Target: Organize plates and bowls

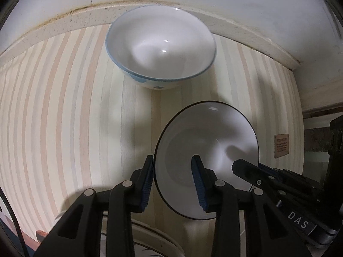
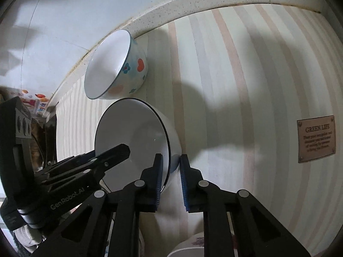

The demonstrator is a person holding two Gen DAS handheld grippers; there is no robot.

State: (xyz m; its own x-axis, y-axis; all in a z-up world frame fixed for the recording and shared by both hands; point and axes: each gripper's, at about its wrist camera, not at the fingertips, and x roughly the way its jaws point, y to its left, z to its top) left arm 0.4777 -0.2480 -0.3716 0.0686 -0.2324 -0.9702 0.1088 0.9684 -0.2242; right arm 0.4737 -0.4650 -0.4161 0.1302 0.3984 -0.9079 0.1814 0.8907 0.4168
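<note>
Both grippers clamped the black-rimmed bowl (image 1: 205,160) by opposite rim walls: left gripper (image 1: 173,184), right gripper (image 2: 170,180). This two-sided hold probably steadied it for nesting into the blue-rimmed bowl (image 1: 160,47) on the bench (image 1: 64,107).

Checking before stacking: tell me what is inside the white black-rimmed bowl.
The white black-rimmed bowl holds no food or dish. One blue-padded finger of the left gripper reaches inside, covering part of the inner wall; the right gripper straddles its rim.
</note>
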